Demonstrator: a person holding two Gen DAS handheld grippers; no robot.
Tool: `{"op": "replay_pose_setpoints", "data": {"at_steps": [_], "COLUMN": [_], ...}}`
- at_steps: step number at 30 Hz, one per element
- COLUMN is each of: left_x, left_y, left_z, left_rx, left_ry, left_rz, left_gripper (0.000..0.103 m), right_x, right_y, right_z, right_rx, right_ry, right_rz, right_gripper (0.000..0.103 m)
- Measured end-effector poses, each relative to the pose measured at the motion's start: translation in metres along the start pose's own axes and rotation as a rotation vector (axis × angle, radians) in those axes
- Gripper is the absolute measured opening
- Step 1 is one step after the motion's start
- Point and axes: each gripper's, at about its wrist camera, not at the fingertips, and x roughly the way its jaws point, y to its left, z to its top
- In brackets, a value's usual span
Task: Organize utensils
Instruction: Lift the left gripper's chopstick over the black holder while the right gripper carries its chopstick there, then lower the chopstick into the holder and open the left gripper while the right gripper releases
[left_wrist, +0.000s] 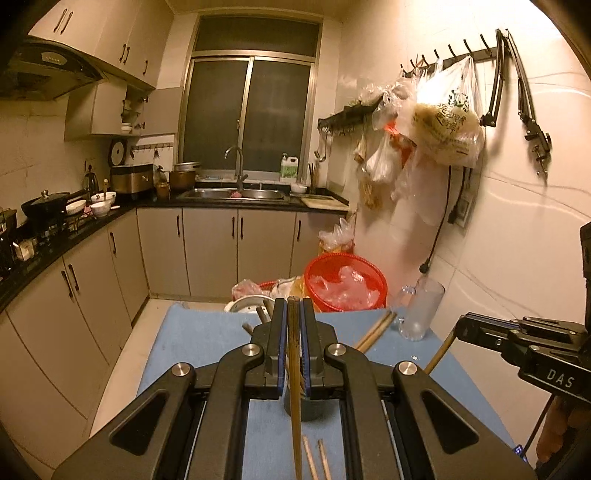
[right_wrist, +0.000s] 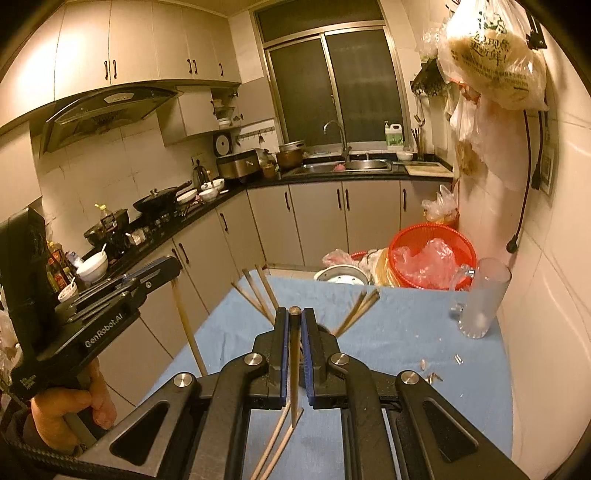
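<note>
My left gripper is shut on a dark wooden chopstick held upright above a dark holder cup on the blue cloth. My right gripper is shut on another chopstick. Several chopsticks stick out of the holder behind my right fingers, and loose chopsticks lie on the cloth below. The left gripper shows in the right wrist view holding its chopstick. The right gripper shows in the left wrist view with its chopstick.
A frosted glass mug stands at the cloth's far right near the tiled wall. A red basket with plastic and a metal pot sit beyond the table's far edge. Small scraps lie on the cloth. Kitchen counters run along the left.
</note>
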Motion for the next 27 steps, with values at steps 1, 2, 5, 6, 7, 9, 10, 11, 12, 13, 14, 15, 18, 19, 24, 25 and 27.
{"op": "replay_pose_setpoints", "data": {"at_steps": [1,2,5,6,7,9,10,11,12,13,14,15,18,19,24,25,27], "left_x": [0.002,0.003,0.008,0.01,0.011,0.014,0.015,0.017,0.019,0.02,0.022,0.024,0.029,0.031,0.044,0.048,0.052], "left_y": [-0.001,-0.002,-0.004,-0.005,-0.006,-0.008,-0.009,-0.01,-0.011,-0.012,-0.012,-0.013,-0.013,-0.013,-0.007,-0.005,-0.003], "left_z": [0.002,0.003,0.008,0.01,0.011,0.014,0.016,0.018,0.02,0.022,0.025,0.027,0.033,0.035,0.045,0.047,0.05], "left_rx": [0.002,0.004,0.01,0.01,0.012,0.015,0.016,0.018,0.021,0.022,0.021,0.019,0.011,0.008,-0.039,-0.053,-0.066], "left_ry": [-0.003,-0.004,-0.009,-0.012,-0.015,-0.02,-0.023,-0.028,-0.033,-0.038,-0.044,-0.049,-0.066,-0.072,-0.099,-0.105,-0.118], "left_rz": [0.002,0.004,0.01,0.01,0.012,0.013,0.013,0.014,0.015,0.014,0.013,0.013,0.011,0.012,0.007,0.006,0.006], "left_gripper": [0.006,0.006,0.006,0.006,0.006,0.006,0.006,0.006,0.006,0.006,0.006,0.006,0.006,0.006,0.006,0.006,0.006], "right_x": [0.0,-0.001,-0.001,-0.001,-0.001,-0.001,-0.001,-0.002,-0.002,-0.002,-0.002,-0.002,-0.002,-0.002,0.007,0.009,0.014], "right_y": [-0.001,-0.001,0.001,0.001,0.001,0.0,-0.001,-0.002,-0.003,-0.003,-0.003,-0.004,-0.006,-0.007,-0.011,-0.012,-0.012], "right_z": [0.002,0.005,0.014,0.017,0.02,0.029,0.033,0.035,0.038,0.042,0.044,0.047,0.053,0.056,0.065,0.067,0.072], "right_rx": [-0.002,-0.004,-0.012,-0.013,-0.013,-0.012,-0.012,-0.012,-0.011,-0.011,-0.01,-0.009,-0.012,-0.013,-0.008,-0.01,-0.012], "right_ry": [-0.004,-0.008,-0.022,-0.029,-0.033,-0.048,-0.056,-0.062,-0.071,-0.08,-0.087,-0.094,-0.122,-0.132,-0.16,-0.163,-0.177], "right_rz": [0.0,-0.001,-0.007,-0.009,-0.01,-0.012,-0.014,-0.015,-0.018,-0.02,-0.02,-0.021,-0.031,-0.036,-0.041,-0.044,-0.047], "right_gripper": [0.007,0.007,0.007,0.007,0.007,0.007,0.007,0.007,0.007,0.007,0.007,0.007,0.007,0.007,0.007,0.007,0.007]}}
